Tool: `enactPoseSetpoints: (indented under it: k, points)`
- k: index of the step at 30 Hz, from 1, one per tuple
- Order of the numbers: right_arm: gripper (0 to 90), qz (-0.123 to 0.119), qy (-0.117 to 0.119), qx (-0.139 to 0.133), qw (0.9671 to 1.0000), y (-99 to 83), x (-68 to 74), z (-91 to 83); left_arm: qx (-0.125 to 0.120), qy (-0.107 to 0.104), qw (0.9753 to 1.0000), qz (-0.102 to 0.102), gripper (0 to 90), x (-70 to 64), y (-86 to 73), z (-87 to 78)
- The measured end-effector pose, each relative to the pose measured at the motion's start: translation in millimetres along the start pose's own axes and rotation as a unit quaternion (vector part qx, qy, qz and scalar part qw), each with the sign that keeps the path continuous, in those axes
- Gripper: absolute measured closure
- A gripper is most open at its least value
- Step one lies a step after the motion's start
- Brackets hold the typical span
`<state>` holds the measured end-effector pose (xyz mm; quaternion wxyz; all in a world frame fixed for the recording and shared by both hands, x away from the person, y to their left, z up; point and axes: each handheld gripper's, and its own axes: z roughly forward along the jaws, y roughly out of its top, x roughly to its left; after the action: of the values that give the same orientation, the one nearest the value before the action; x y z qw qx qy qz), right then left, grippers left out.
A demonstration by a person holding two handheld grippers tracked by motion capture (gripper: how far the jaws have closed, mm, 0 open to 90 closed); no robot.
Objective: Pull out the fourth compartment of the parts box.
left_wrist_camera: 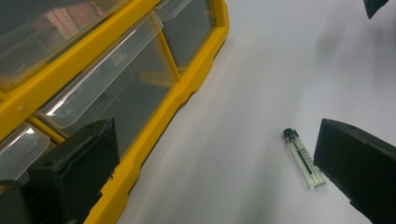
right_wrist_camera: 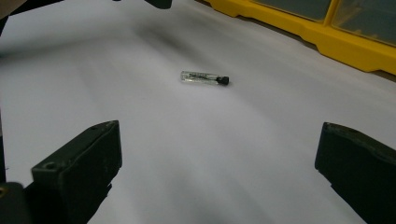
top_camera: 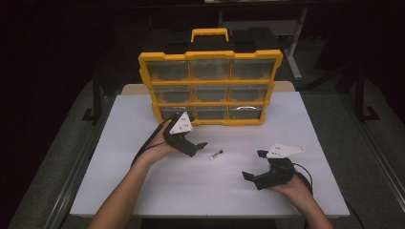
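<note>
A tiny vial [top_camera: 216, 154] lies in front of the yellow drawer box [top_camera: 210, 88], between two wide-open, empty hand-held grippers [top_camera: 200, 148] [top_camera: 254, 164].

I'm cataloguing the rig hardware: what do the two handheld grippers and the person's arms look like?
Both the left gripper and the right gripper are black, with two blocky jaws and a pale grey three-cornered plate carrying small dark marks on top. A black cable trails from each. The person's forearms are bare, with no sleeves visible.
</note>
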<state>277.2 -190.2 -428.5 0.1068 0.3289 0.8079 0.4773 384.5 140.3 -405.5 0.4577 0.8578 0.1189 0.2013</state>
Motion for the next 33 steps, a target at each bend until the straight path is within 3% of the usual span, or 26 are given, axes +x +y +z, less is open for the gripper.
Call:
enactPoseSetpoints:
  k: [14,33]
  points:
    - [0.1,-0.002,0.001,0.003,1.0000,-0.3,-0.5,0.1,0.002,0.009,0.9996,0.027,0.1,-2.5,1.3,0.7]
    - [0.1,-0.006,0.000,0.004,1.0000,-0.6,-0.3,0.4,0.013,0.031,0.9967,0.074,0.1,-9.1,1.4,3.4]
